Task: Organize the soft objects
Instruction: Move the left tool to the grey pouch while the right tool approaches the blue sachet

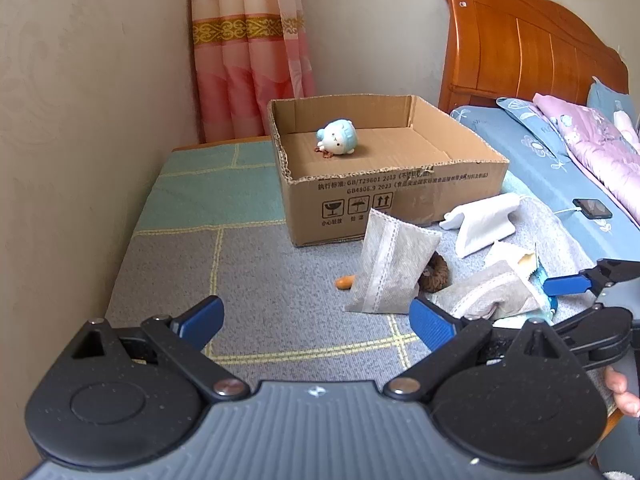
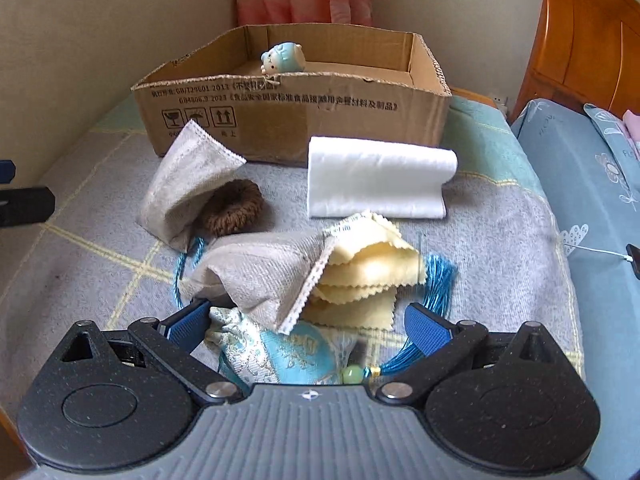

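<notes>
My right gripper (image 2: 308, 330) gapes around the blue brocade pouch (image 2: 296, 354), perhaps not touching, my left gripper (image 1: 316, 322) splayed empty, the cardboard box (image 1: 392, 196) at twelve o'clock.

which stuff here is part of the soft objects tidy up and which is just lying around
Part of the job:
cardboard box
blue plush toy, already in the box
two grey pouches
brown scrunchie
white folded cloth
yellow cloths
blue brocade sachet, between the open right gripper fingers

Just lying about:
phone on the bed
pink quilt
curtain
</notes>
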### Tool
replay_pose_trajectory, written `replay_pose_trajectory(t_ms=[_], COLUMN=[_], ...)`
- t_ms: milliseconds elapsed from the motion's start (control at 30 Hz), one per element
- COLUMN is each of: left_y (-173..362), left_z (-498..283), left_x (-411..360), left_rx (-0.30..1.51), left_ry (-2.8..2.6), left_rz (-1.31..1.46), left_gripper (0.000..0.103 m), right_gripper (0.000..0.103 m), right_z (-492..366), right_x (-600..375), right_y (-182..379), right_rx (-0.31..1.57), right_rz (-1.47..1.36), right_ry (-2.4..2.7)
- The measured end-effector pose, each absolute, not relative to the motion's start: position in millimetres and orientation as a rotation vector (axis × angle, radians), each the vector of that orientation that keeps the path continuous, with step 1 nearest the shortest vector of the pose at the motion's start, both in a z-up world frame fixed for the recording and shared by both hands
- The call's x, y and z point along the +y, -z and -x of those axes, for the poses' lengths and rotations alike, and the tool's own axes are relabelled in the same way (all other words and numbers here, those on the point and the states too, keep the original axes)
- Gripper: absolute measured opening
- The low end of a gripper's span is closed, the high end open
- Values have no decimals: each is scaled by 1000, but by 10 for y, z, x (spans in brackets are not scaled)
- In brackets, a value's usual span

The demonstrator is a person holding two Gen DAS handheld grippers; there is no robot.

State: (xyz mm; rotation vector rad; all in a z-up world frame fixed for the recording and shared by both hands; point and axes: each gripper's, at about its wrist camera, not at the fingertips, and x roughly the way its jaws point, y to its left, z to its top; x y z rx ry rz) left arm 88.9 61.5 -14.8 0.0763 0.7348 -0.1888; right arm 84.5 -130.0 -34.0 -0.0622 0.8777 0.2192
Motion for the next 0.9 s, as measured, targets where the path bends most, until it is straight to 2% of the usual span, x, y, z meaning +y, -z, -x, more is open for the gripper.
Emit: replay_pose_trajectory(t_ms=[533,900], left_y=[246,401], left_z=[-915,-1067], left_x=[484,320], left_rx=[769,744], left_ry=[230,280], left_rz=[-83,-128], left_gripper=[99,99], right_gripper=[103,103], right_z=[-568,-475], right_x=[-1451,-1485], right_y=[370,411], right_rx=[875,800], right_rz=[117,108], right_ry=[-275,-283])
